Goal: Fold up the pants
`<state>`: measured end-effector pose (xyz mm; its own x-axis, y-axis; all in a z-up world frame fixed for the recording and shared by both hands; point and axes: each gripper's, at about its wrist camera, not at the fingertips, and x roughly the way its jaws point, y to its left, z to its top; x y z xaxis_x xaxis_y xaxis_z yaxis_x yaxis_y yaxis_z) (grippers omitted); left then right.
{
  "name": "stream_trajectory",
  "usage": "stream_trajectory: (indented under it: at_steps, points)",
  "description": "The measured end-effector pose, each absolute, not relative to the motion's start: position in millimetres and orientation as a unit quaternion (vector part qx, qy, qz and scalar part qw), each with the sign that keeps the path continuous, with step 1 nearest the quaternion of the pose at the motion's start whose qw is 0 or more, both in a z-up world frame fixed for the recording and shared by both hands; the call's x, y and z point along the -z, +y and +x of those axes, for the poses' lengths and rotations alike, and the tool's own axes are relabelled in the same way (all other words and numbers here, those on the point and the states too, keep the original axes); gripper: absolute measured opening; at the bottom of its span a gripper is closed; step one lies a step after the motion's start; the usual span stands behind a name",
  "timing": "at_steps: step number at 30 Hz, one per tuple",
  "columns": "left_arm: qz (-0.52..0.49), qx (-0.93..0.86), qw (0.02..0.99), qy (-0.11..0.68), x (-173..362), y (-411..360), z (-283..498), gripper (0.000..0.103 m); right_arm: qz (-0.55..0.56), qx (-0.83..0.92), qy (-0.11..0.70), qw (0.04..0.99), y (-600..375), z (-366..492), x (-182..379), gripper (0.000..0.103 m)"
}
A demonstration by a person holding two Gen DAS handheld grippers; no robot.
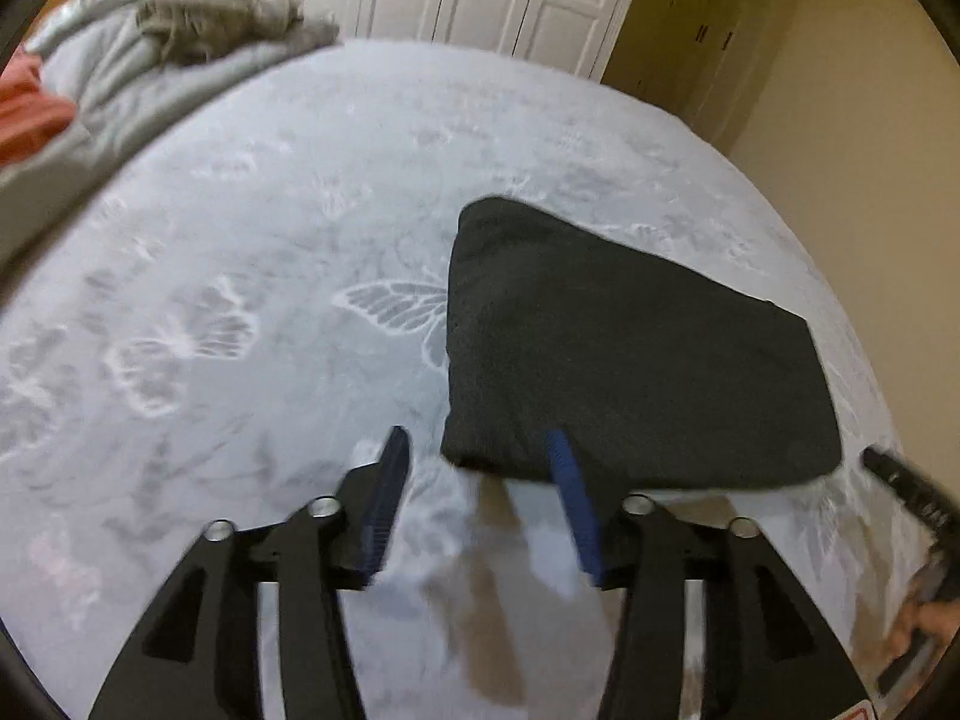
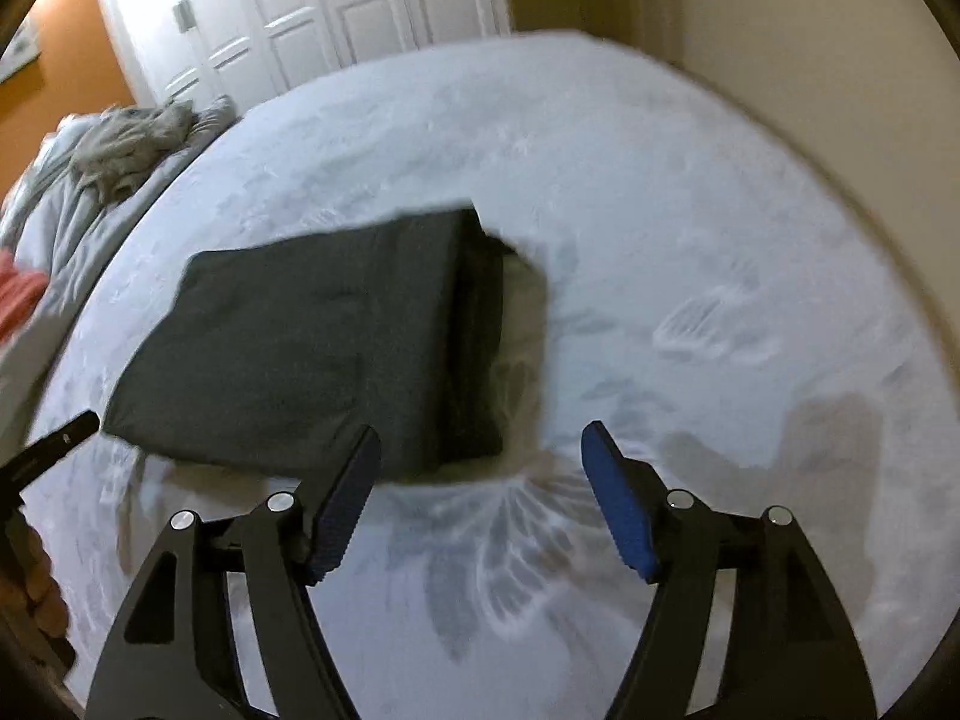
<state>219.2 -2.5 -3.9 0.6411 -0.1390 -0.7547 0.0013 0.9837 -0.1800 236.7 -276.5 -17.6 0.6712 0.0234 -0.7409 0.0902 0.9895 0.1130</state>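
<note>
From the left wrist view, the dark pants point(image 1: 630, 354) lay folded into a compact block on the pale butterfly-print bed point(image 1: 240, 240), toward its right side and near the front edge. The left gripper point(image 1: 480, 450) hung above the block's near left corner with its jaws apart and nothing between them; one blue pad crossed in front of the cloth without pressing on it. The tip of the other tool showed at the far right edge, and a heap of grey bedding point(image 1: 180, 30) sat well apart at the back left. From the right wrist view, the same pants point(image 2: 312, 348) sat left of centre, with the stacked layers showing along the right-hand edge, where some looked to stick out unevenly. The right gripper point(image 2: 480, 450) was open and empty too, poised just short of the near right corner. The fold looked all but done. To finish it well, I would judge that any last touch should be a light press or nudge to square those layers, coming down flat rather than pinching, so the stack did not drag or spring open.
</note>
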Motion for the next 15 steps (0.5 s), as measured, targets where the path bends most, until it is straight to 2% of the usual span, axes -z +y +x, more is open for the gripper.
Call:
stream_trajectory:
  at_steps: [1, 3, 4, 9, 15]
  points:
    - [-0.074, 0.035, 0.909, 0.409, -6.0, -3.8, 204.4, 0.058, 0.061, 0.021, 0.392, 0.918, -274.3, 224.3, 6.1, 0.071]
    - [-0.059, 0.025, 0.923, 0.379, -22.6, -4.5, 176.4, 0.069, 0.05, 0.027, 0.363, 0.93, -268.2, 195.8, -16.3, 0.092]
    - [-0.053, 0.017, 0.929, 0.366, -29.1, -2.9, 168.4, 0.073, 0.049, 0.028, 0.35, 0.935, -265.4, 182.6, -23.6, 0.095]
    - [-0.041, -0.002, 0.942, 0.332, -41.1, 1.3, 105.0, 0.079, 0.043, 0.033, 0.307, 0.95, -238.7, 135.1, -36.3, 0.097]
    - [-0.023, -0.004, 0.943, 0.331, -18.2, -4.3, 70.4, 0.079, 0.08, 0.058, 0.309, 0.946, -237.8, 104.9, 4.3, 0.097]
